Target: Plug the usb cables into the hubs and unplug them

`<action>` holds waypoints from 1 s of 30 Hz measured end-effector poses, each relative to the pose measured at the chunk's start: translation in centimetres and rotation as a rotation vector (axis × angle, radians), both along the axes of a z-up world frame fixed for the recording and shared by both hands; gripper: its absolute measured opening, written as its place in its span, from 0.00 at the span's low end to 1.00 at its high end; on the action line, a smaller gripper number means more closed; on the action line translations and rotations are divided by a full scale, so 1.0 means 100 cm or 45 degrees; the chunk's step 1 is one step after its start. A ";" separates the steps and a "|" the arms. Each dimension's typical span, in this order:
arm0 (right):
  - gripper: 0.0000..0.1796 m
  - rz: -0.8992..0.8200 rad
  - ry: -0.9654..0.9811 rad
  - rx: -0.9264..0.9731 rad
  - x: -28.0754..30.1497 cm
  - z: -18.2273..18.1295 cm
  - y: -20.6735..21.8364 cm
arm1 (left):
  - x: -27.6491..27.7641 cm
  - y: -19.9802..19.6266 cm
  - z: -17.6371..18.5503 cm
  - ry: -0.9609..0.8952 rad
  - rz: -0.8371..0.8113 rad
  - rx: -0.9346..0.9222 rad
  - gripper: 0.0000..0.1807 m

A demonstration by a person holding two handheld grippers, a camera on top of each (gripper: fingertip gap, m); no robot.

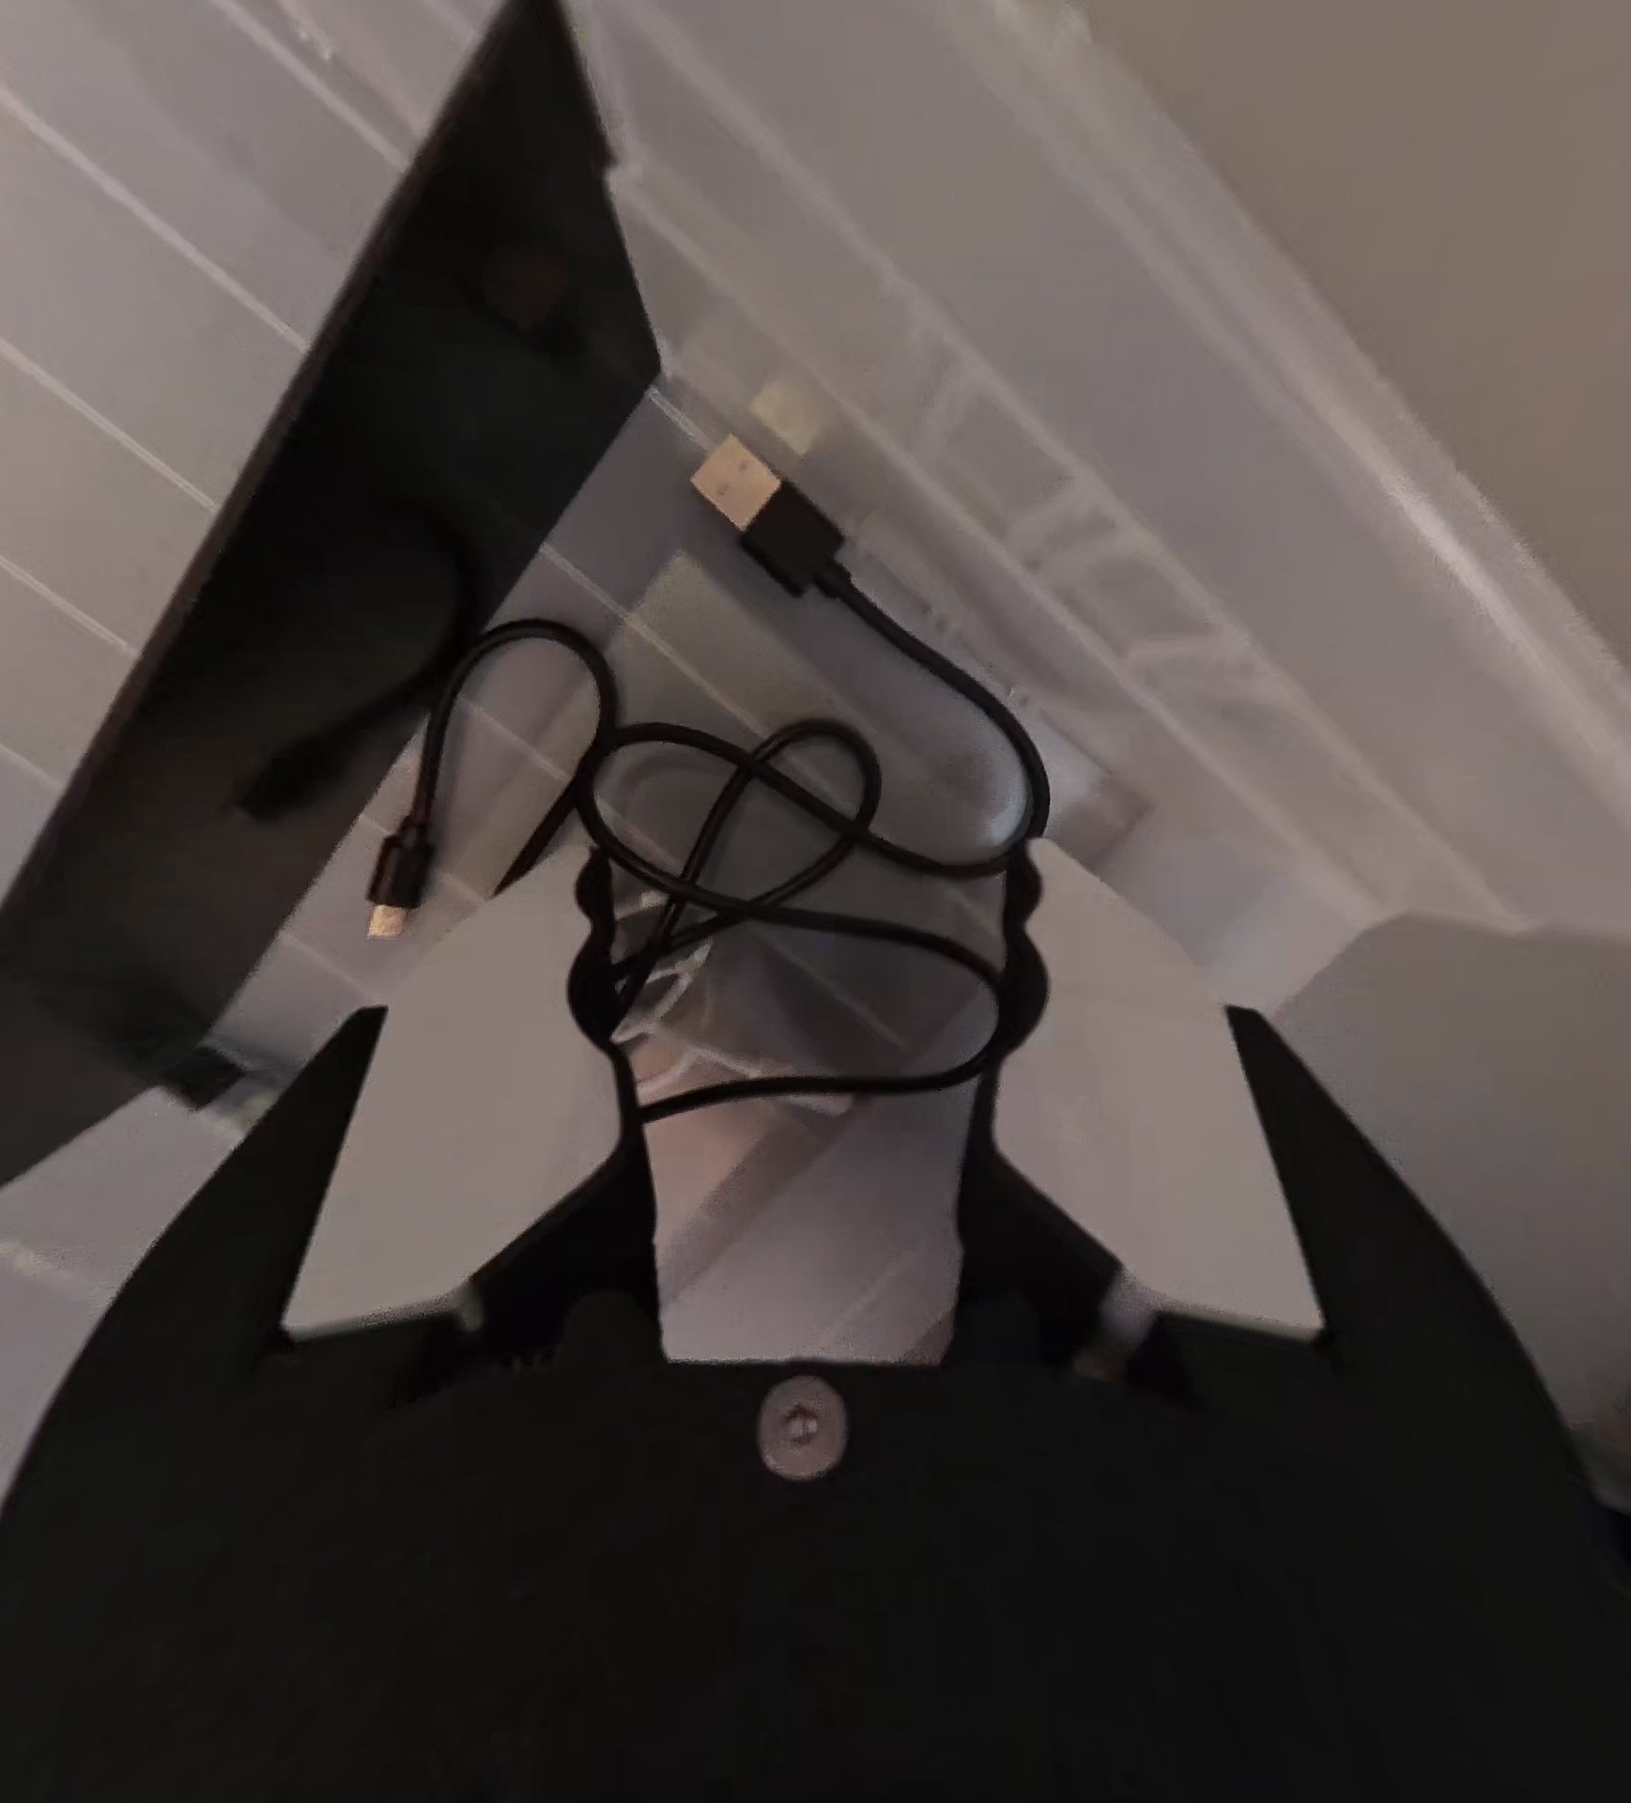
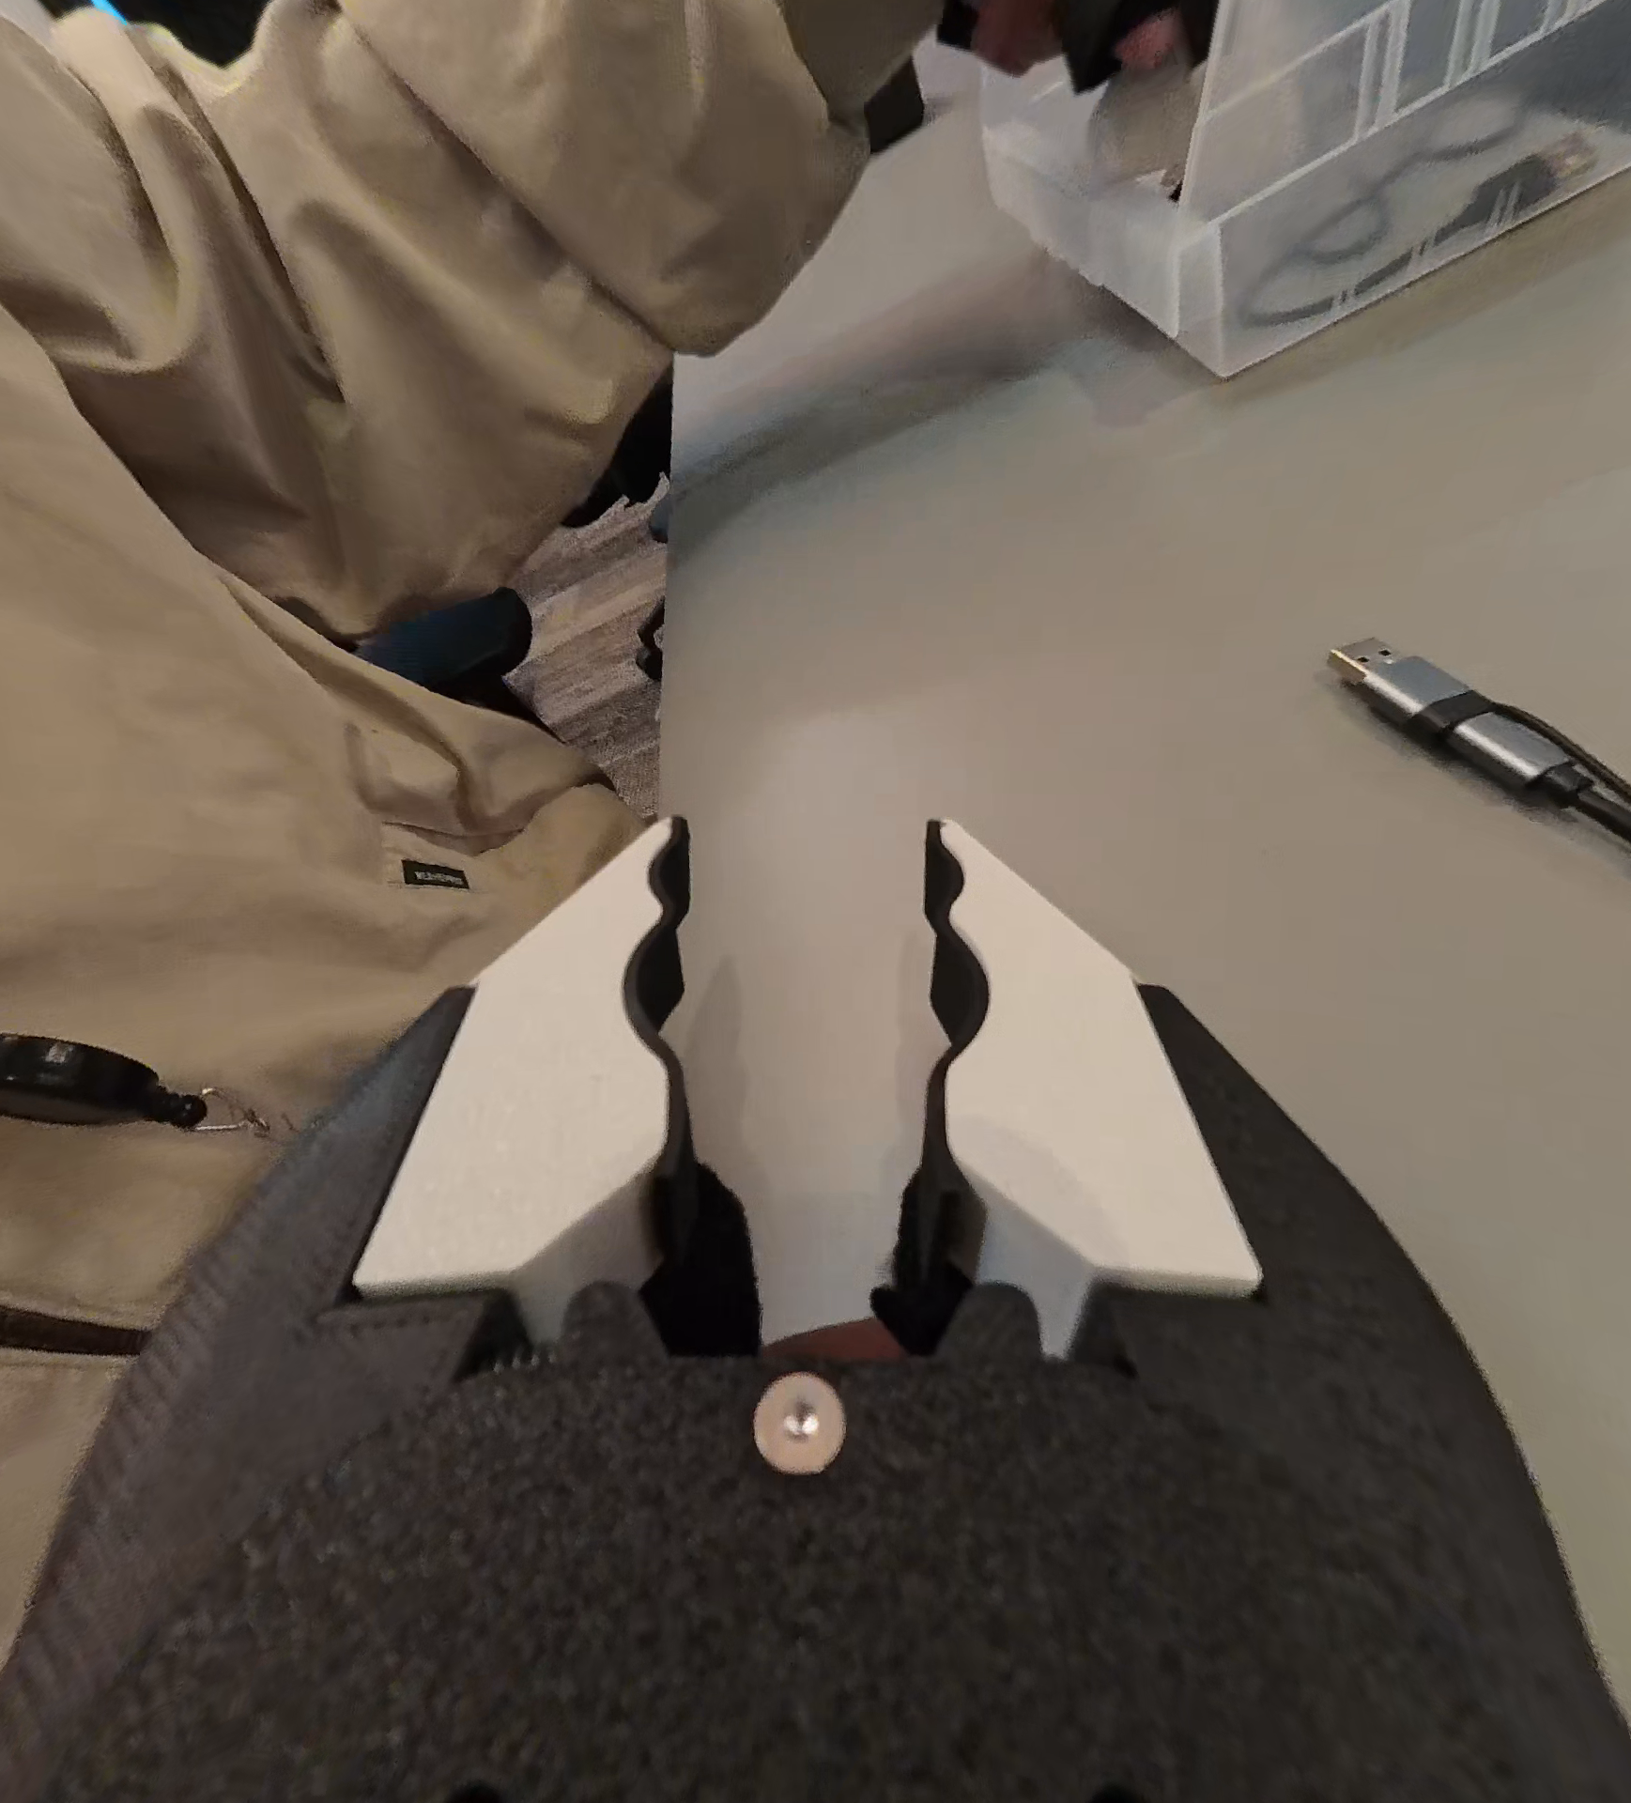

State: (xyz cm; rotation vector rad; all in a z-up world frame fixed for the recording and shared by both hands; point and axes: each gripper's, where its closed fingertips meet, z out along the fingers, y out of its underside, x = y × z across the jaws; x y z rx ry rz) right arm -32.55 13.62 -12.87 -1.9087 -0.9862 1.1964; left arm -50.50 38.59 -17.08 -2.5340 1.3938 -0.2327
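A: Hovering over a translucent plastic bin (image 1: 1035,410), the left gripper (image 1: 806,937) has its fingers spread apart, gripping nothing. The loops of a black USB cable (image 1: 792,839) show in the gap between them.

B: How is the room around it?

A: Tight. A bin wall runs close on the right, and a dark panel (image 1: 382,546) slants down the left side. The cable lies on the bin floor between the two.

B: And the cable itself?

A: Thin, black, tangled in a few loose loops. Its wide USB-A plug (image 1: 762,498), metal tip bare, lies toward the far wall; the small plug (image 1: 394,888) lies at the left beside the dark panel. The picture is blurred, so I cannot tell whether the fingers touch the cable.

B: The right side?

A: The right gripper (image 2: 806,878) has its fingers open and empty above the pale counter (image 2: 1035,605), near the counter's edge, with open surface ahead. A beige jacket sleeve (image 2: 304,293) crowds the left. A grey USB plug pair (image 2: 1445,722) on dark cables lies well apart to the right, and the bin (image 2: 1377,195) stands at the far right with a cable showing through its wall.
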 end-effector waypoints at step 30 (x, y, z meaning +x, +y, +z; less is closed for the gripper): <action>0.26 -0.246 0.105 0.058 0.035 0.020 0.030 | 0.113 -0.141 0.098 -0.952 0.418 0.091 0.01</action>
